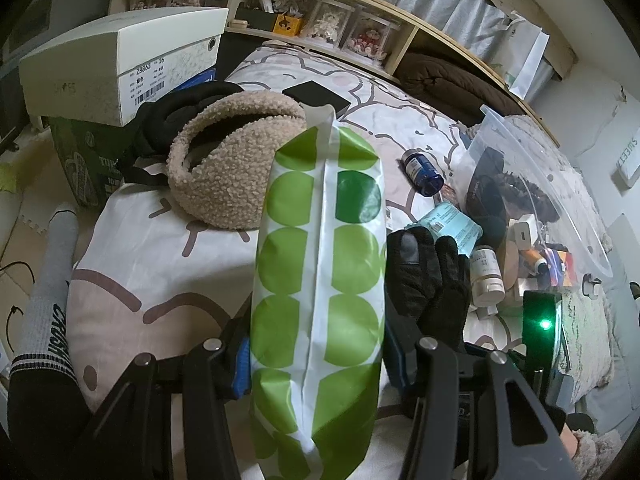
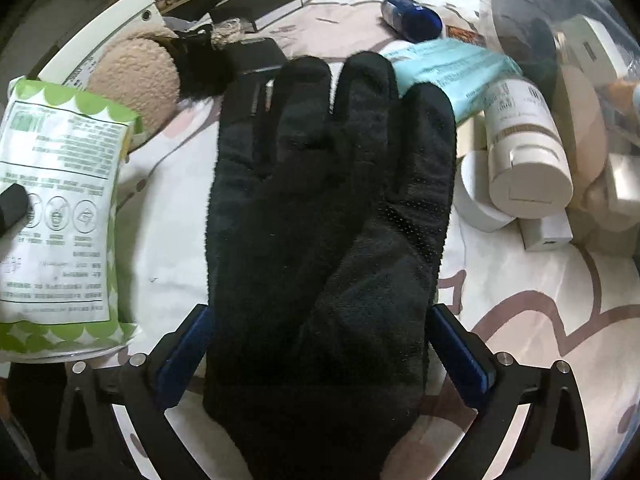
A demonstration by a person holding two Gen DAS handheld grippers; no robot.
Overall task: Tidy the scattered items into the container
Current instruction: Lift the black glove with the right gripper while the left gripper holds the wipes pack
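- Our right claw (image 2: 320,360) stands wide open with the black glove (image 2: 328,216) lying between its pads, which sit just beside the cuff on either side without pressing (no grip on it, as we read it).
- The glove's long axis runs straight away from the claw, fingers pointing toward the far clutter, so the pads straddle it across its width; the right claw is the nearer one.
- Our left claw (image 1: 316,360) is partly closed on the green-dotted pack (image 1: 320,280), held lengthwise and pointing away.
- Just past the glove's fingertips lie a pale blue packet (image 2: 448,60) and a white bottle (image 2: 524,152); a blue bottle (image 2: 412,20) lies farther off on the bed (image 2: 540,320).
- The clear container (image 2: 560,12) is to the right, already holding several things; its near wall stands between the glove and the inside.
- A fleece bag (image 1: 232,160) sits left, well clear.
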